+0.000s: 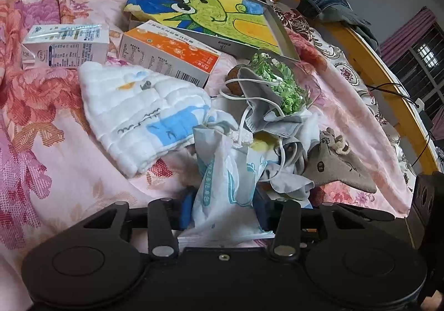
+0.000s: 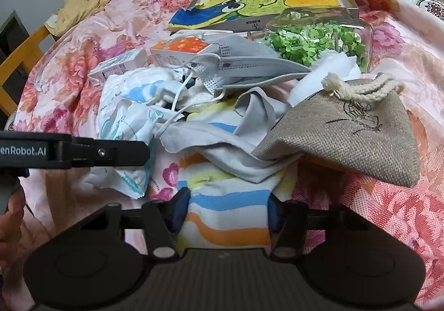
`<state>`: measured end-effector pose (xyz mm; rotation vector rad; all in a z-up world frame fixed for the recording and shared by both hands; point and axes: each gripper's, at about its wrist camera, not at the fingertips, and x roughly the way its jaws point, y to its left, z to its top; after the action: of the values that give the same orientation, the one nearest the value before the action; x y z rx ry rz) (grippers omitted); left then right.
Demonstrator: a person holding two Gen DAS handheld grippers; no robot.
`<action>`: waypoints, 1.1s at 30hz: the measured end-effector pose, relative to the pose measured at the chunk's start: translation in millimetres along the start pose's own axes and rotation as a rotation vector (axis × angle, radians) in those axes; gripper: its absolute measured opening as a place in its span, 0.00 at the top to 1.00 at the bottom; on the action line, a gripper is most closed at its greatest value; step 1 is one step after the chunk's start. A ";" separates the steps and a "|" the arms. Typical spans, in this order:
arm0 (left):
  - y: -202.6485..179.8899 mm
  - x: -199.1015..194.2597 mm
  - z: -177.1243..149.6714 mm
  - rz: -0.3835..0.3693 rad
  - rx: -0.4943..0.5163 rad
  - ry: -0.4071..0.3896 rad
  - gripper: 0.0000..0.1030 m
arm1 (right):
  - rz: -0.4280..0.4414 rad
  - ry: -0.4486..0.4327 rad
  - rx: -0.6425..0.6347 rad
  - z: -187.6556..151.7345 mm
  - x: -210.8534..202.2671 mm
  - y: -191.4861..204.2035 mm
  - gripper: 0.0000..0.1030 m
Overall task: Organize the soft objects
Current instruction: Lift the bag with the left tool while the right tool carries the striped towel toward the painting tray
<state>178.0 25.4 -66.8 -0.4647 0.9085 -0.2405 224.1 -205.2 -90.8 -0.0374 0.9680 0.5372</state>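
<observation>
Left claw point(image 1: 226, 216) pinching white printed wipe packet point(image 1: 222, 186); right claw point(image 2: 229, 216) pinching striped towel point(image 2: 227, 200). Both items sit at near edge of mixed heap on bed point(image 1: 55, 161). Judgement: early stage; masks point(image 2: 249, 64), burlap pouch point(image 2: 347, 130), muslin cloth point(image 1: 133, 114) unsorted. Writing: "enRobot.AI" on left claw's arm; carton point(image 1: 172, 55) text too small to read.

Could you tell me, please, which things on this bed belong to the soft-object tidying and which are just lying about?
Part of the job:
- white printed tissue pack, between the left gripper pads
- striped towel, between the right gripper pads
- grey face mask
- burlap drawstring pouch
- white quilted cloth

Lying about:
- orange carton
- white carton
- dinosaur drawing
</observation>
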 end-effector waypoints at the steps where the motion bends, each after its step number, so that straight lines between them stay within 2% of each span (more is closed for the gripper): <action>1: -0.8 -0.9 -0.9 0.002 0.006 -0.003 0.56 | 0.002 -0.004 -0.002 -0.3 -0.8 -0.1 0.54; 3: -3.6 -2.5 -3.1 0.013 0.028 -0.007 0.59 | 0.006 -0.013 -0.010 -0.8 -2.4 1.3 0.63; 6: -6.6 -6.5 -6.7 0.019 0.045 -0.023 0.60 | 0.026 -0.032 -0.031 -1.6 -6.9 4.4 0.70; 13: -7.6 -31.9 -16.7 0.005 0.012 -0.100 0.60 | 0.181 -0.096 -0.045 -1.6 -22.2 10.7 0.73; 18: -9.6 -51.0 -17.3 -0.004 0.003 -0.184 0.61 | 0.303 -0.197 -0.047 -1.2 -38.9 13.4 0.74; 24: -10.1 -72.9 -16.9 -0.045 -0.019 -0.299 0.61 | 0.322 -0.336 -0.118 -3.3 -60.1 23.9 0.75; 28: -9.4 -85.6 -14.3 -0.055 -0.036 -0.356 0.60 | 0.291 -0.416 -0.189 -7.3 -72.3 34.8 0.75; 33: -6.1 -94.5 -8.8 -0.032 -0.042 -0.401 0.60 | 0.246 -0.520 -0.250 -11.3 -87.8 44.2 0.75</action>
<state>114.4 54.5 -2.3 -0.5428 0.5150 -0.1495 156.2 -206.5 -18.8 -0.0013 0.3950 0.8438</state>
